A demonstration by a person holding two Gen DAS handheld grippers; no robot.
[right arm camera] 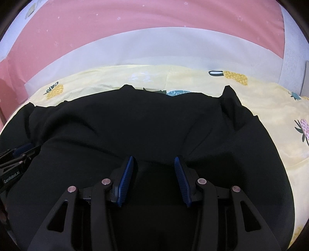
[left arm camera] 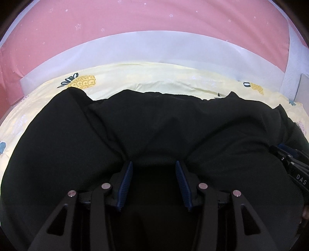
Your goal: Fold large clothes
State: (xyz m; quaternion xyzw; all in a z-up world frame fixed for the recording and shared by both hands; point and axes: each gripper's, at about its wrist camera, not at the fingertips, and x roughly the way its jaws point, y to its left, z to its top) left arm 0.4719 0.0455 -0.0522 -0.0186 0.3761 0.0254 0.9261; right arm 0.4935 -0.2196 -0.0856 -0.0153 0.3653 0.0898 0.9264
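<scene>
A large black garment (left arm camera: 154,125) lies spread on a yellow pineapple-print sheet (left arm camera: 164,81); it also fills the right wrist view (right arm camera: 146,123). My left gripper (left arm camera: 154,164) is open, its blue-padded fingers (left arm camera: 126,181) resting low on the near part of the cloth, with fabric lying between them. My right gripper (right arm camera: 154,160) is open in the same way, its blue pads (right arm camera: 181,177) spread over the cloth. The right gripper shows at the right edge of the left wrist view (left arm camera: 291,166); the left gripper shows at the left edge of the right wrist view (right arm camera: 15,160).
Beyond the yellow sheet (right arm camera: 270,108) a white band (left arm camera: 154,46) runs across, then a pink star-print cover (left arm camera: 146,15). A white upright strip (left arm camera: 295,63) stands at the far right. The garment's far edge has two raised peaks (right arm camera: 228,94).
</scene>
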